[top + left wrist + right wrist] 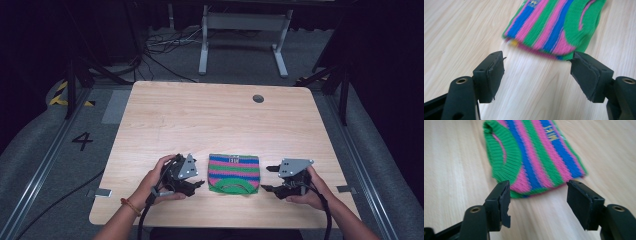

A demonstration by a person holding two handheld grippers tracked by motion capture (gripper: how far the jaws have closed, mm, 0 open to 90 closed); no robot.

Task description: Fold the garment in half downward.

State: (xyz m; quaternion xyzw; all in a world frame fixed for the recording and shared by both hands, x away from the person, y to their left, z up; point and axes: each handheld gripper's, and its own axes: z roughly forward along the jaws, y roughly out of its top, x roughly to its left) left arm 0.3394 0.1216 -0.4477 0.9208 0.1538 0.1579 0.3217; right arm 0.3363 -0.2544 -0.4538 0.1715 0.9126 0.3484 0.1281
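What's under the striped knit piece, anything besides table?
The striped knit piece lies flat on the wooden table. In the left gripper view a yellow bit peeks from under its near edge. Anything else beneath is covered.

High view looks down from above; both gripper views sit low, close, slightly blurred, sharing the striped knit (pixel 233 173).

Dark rm, grey floor (pixel 240 60), white desk frame (pixel 245 30) w/ cables (pixel 165 45).
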